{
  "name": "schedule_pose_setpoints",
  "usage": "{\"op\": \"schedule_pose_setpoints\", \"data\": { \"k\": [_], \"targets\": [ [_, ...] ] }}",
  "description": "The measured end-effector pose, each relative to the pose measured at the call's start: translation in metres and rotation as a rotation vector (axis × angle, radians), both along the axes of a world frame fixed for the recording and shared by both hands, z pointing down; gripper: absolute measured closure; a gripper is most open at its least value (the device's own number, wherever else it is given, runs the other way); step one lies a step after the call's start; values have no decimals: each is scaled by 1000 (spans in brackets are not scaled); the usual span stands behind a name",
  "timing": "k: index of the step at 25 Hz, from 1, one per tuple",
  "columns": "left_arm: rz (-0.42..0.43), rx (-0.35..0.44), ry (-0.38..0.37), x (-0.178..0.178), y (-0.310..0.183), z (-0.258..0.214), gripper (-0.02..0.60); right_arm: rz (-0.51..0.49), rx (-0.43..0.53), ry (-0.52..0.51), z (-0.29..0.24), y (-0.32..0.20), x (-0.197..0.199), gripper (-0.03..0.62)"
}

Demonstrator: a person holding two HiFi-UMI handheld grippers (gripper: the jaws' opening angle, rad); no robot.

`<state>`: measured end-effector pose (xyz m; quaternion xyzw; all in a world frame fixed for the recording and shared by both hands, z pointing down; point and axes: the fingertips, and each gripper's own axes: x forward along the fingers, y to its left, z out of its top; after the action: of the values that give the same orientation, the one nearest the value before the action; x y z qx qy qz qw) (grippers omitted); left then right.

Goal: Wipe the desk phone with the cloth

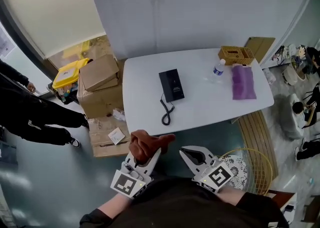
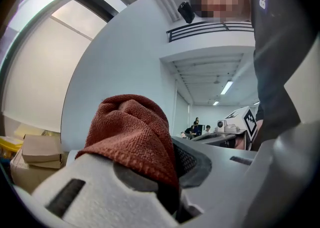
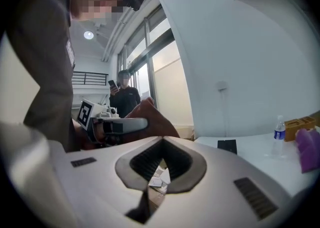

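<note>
The black desk phone [image 1: 171, 85] lies flat in the middle of the white table [image 1: 145, 107], its coiled cord [image 1: 166, 112] trailing toward the near edge; the phone [image 3: 227, 145] shows small in the right gripper view. A rust-brown cloth [image 1: 145, 144] [image 2: 131, 132] bulges out of my left gripper [image 1: 148, 157] [image 2: 172, 166], which is shut on it, short of the table's near edge. My right gripper [image 1: 189, 152] [image 3: 162, 140] is beside it, jaws shut with nothing between them.
A water bottle [image 1: 218, 68], a purple cloth [image 1: 243, 82] and a yellow box [image 1: 235, 55] sit at the table's right end. Cardboard boxes [image 1: 100, 84] and a yellow bin [image 1: 70, 72] stand left of the table. A person in black [image 1: 30, 114] stands far left; a wire basket [image 1: 252, 169] is at my right.
</note>
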<state>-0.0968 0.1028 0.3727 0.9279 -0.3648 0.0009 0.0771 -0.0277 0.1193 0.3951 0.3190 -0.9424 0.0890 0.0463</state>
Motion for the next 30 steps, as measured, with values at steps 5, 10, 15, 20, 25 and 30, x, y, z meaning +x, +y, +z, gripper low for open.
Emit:
{"op": "schedule_pose_setpoints", "data": {
  "k": [5, 10, 15, 20, 25, 30],
  "targets": [
    [31, 15, -38, -36, -60, 2, 534, 71, 6, -3, -10, -55, -26, 568],
    [15, 16, -29, -47, -111, 11, 534, 103, -22, 0, -1, -97, -30, 568],
    [24, -52, -54, -30, -140, 35, 534, 89, -46, -8, 12, -130, -19, 568],
    [-7, -55, -65, -6, -183, 42, 534, 48, -60, -5, 20, -166, -1, 568],
    [-24, -38, -86, 18, -228, 49, 534, 22, -66, -5, 27, -198, 21, 568],
    [-75, -20, -97, 26, -286, 74, 534, -4, -76, 4, 35, -217, 38, 568]
  ]
}}
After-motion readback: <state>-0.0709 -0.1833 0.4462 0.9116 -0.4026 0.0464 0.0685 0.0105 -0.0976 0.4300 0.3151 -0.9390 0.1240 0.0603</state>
